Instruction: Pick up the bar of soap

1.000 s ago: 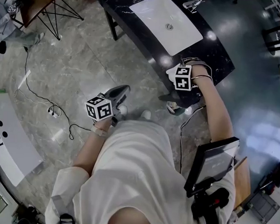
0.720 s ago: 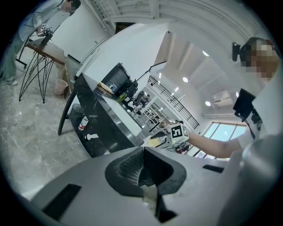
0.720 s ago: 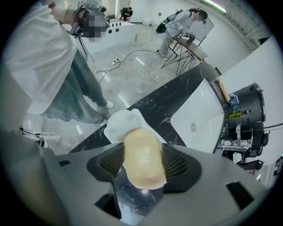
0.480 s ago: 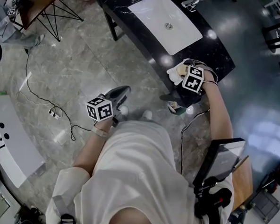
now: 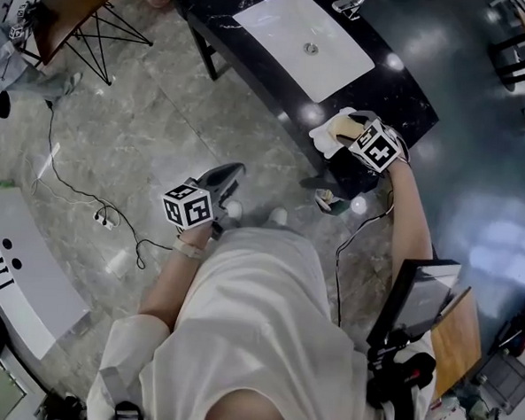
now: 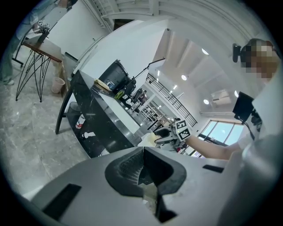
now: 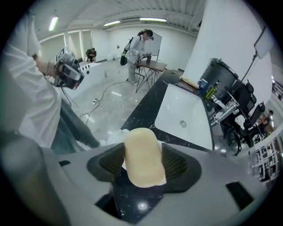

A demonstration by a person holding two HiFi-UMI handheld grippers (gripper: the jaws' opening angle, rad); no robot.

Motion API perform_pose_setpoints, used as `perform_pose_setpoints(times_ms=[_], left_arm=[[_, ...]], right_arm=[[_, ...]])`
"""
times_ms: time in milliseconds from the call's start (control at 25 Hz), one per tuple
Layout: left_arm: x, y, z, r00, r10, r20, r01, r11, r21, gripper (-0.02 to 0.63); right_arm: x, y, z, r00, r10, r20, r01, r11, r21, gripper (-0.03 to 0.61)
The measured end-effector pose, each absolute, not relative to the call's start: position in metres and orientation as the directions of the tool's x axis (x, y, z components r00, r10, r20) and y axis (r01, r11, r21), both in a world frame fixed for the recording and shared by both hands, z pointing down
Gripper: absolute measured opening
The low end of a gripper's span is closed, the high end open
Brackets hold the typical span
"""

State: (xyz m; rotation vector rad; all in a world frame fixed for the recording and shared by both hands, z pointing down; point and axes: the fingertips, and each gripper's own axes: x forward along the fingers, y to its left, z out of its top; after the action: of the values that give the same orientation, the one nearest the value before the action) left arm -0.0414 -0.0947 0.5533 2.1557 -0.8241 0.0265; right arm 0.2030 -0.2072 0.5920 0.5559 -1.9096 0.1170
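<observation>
- Soap first: the bar of soap point(image 7: 142, 155) is pale yellow with rounded ends, and it stands between the pads of the right claw point(image 7: 142, 162).
- The right claw is clamped on the bar. Both ribbed pads press its long sides, and its rounded top sticks out past the fingertips.
- A white item point(image 5: 323, 137) lies right under the bar; I cannot tell whether it is a cloth or a dish. I also cannot tell whether the bar has come clear of it.
- Bar and white item sit at the front edge of the black marbled surface point(image 5: 406, 102), toward its right-hand corner.
- A white basin point(image 5: 304, 43) is set into the surface, further along toward the other end and well apart from the bar. A tap point(image 5: 351, 1) stands at the back edge.
- The left claw point(image 6: 142, 154) has its jaws together with nothing between them.
- In the head view the left claw is off the surface, over the grey stone floor point(image 5: 135, 126) and just in front of the person's body.
- A black cable point(image 5: 73, 182) trails across the floor.
</observation>
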Motion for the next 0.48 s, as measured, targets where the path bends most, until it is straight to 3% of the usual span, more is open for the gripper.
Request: perform_pose_setpoints(times_ms=[480], left_arm=[[-0.023, -0.101, 0.549, 0.815, -0.515, 0.266, -0.537, -0.497, 0.681, 0.009]], right_arm=[[0.207, -0.217, 0.55, -0.576, -0.487, 0.657, -0.706, 0.702, -0.098, 0.276]])
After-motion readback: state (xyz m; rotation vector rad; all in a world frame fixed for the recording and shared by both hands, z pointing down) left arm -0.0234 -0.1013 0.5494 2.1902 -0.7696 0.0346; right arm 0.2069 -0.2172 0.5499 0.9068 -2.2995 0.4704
